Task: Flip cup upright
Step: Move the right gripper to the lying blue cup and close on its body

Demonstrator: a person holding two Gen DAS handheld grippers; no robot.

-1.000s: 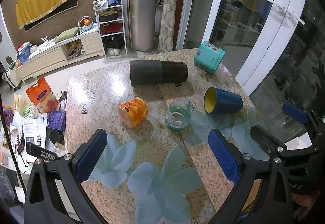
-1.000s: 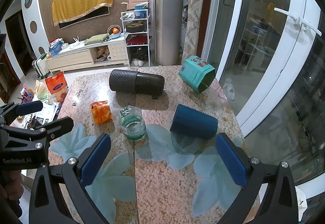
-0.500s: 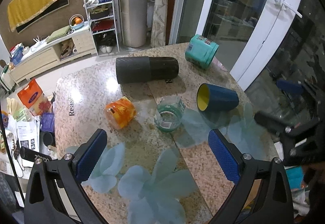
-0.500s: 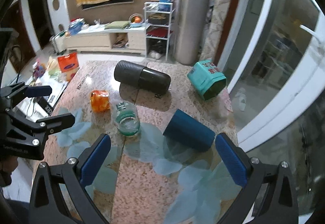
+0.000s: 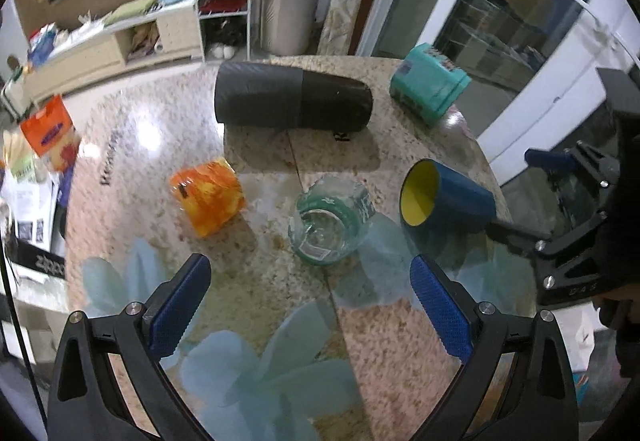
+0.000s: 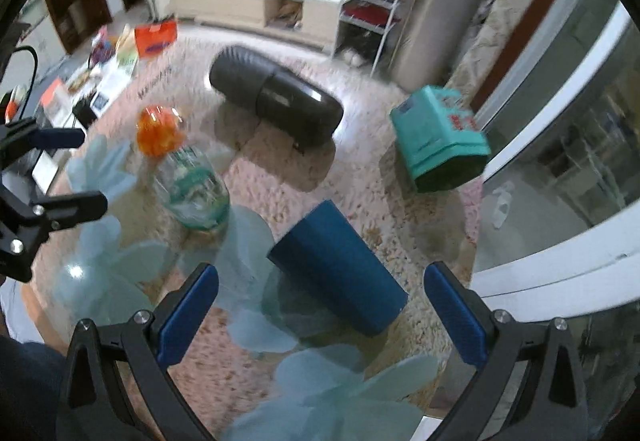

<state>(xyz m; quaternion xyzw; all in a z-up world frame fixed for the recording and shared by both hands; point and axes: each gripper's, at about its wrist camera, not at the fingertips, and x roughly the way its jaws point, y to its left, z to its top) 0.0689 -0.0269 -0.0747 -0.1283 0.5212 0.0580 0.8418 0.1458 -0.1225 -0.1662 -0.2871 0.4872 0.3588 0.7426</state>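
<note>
A blue cup with a yellow inside (image 5: 446, 197) lies on its side on the granite table (image 5: 132, 145), mouth toward the left. In the right wrist view the blue cup (image 6: 338, 267) lies close, between the spread fingers. My right gripper (image 6: 320, 305) is open and empty, just short of the cup; it also shows in the left wrist view (image 5: 552, 201) at the right edge. My left gripper (image 5: 308, 301) is open and empty, in front of a clear glass jar (image 5: 330, 227); it shows in the right wrist view (image 6: 52, 173).
A long black cylinder (image 5: 292, 101), a teal box (image 5: 428, 83), an orange patterned cup (image 5: 208, 197) and the glass jar all lie on the table. The table's right edge is next to glass doors (image 5: 520, 21). Clutter lies on the floor at left.
Both grippers have moved forward and closer to the table. The blue cup now sits larger between the right fingers. No object has moved.
</note>
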